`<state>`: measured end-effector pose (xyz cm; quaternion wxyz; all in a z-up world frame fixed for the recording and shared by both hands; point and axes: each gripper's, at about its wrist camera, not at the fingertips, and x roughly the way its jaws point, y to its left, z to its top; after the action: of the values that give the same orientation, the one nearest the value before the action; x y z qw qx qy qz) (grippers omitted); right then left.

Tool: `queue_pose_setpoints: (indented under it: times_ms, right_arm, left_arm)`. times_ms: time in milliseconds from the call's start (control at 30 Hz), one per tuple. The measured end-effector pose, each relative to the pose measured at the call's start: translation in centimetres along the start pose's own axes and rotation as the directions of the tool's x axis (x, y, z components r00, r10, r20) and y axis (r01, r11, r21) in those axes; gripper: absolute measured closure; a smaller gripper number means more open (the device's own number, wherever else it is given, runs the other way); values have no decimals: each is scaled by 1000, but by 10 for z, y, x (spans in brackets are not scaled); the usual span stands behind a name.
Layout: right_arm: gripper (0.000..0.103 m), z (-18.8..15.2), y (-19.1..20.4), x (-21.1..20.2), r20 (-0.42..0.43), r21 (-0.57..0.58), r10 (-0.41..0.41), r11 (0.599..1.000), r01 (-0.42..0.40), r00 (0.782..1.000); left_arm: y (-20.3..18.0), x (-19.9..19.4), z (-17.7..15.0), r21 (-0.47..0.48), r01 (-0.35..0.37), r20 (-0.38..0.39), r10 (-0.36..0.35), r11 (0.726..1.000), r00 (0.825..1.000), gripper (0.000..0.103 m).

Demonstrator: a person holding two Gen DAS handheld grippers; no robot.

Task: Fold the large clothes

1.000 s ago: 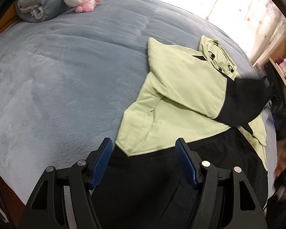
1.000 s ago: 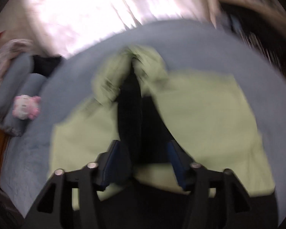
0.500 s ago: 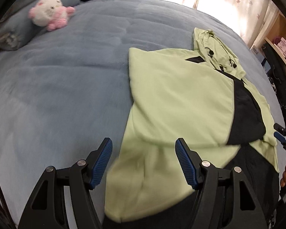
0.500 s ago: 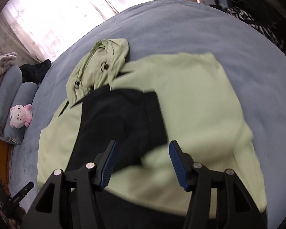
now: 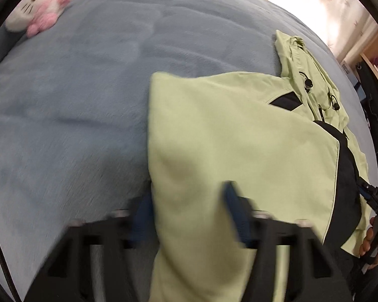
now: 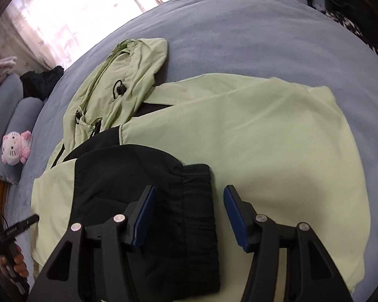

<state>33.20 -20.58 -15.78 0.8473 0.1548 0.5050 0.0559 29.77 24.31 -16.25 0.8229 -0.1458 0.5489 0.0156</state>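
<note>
Jacket point(image 6: 239, 138) is spread on blue bed point(image 6: 252, 32), hood toward frame top, long axis top-to-bottom. Left gripper point(image 5: 186, 211), jaws wide, straddles its left folded edge, blurred. Right gripper point(image 6: 186, 211), jaws wide, empty, is poised over black cuff point(image 6: 196, 201).

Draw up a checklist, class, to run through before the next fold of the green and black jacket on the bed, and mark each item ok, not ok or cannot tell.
1. Right gripper open and empty over the black cuff: ok.
2. Left gripper open: ok, though blurred; whether it touches the cloth: cannot tell.
3. Both sleeves folded across the jacket: ok.
4. Hood still lying flat beyond the body, not folded in: not ok.
5. Plush toy well clear of the jacket: ok.
6. Jacket hem near the grippers flat: cannot tell.
</note>
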Motion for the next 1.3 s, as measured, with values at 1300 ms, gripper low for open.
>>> queue_pose_setpoints:
  times_ms: [1300]
  right_arm:
    - [64,-70,148,-16,-20,-330,94,939,-95,995]
  left_arm:
    - [-100,-35,-54,162,-7,143,-17,987,990,71]
